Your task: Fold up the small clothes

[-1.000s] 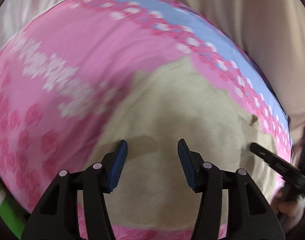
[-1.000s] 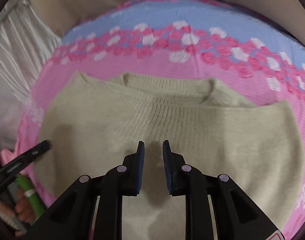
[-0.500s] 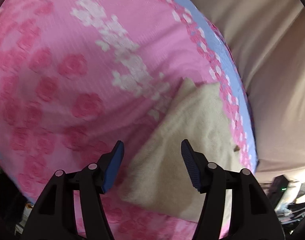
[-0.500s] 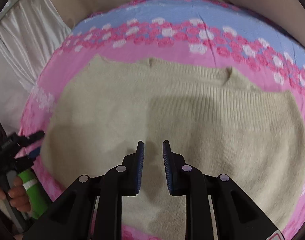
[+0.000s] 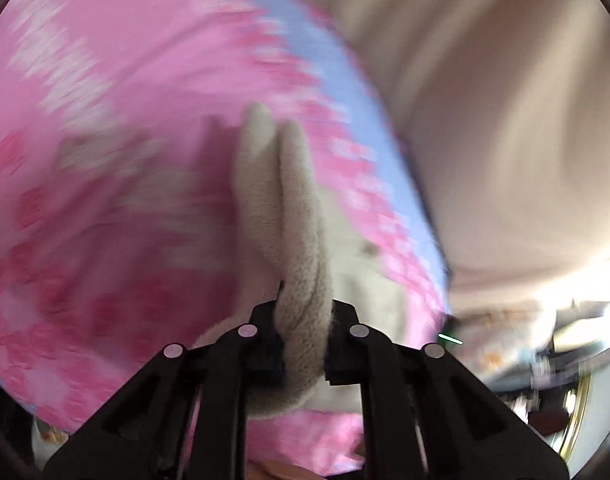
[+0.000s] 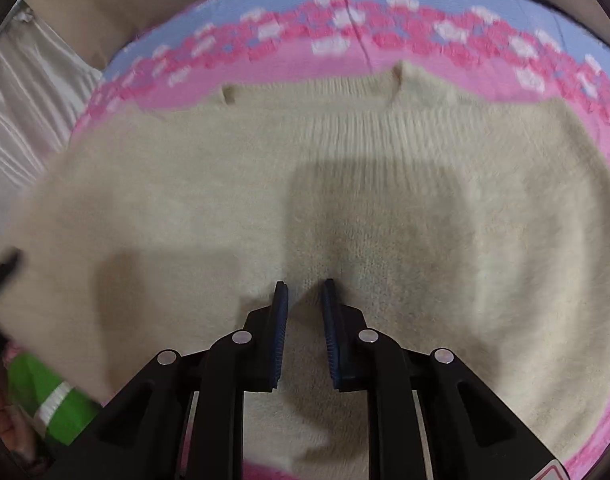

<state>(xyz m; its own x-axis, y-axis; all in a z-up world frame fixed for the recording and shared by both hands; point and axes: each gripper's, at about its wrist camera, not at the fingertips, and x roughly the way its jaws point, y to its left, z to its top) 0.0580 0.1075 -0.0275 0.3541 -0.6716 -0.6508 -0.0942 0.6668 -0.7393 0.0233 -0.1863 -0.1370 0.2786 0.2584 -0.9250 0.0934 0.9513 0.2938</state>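
While sweater (image 6: 225,200) lies flat, no legible labels.

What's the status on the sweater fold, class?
Left gripper closing, sweater edge pinched between pads. Right gripper nearly shut, over sweater middle, gripping nothing. Nothing in the way.

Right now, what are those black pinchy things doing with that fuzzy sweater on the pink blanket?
A person is folding a cream sweater spread on a pink flowered blanket, using a handheld gripper in each hand. The left gripper has a bunched fold of the sweater's edge between its jaws, which are closing on it. The right gripper points down at the middle of the sweater, its jaws narrowly apart and closing, with nothing pinched between them. The fold is only just starting.
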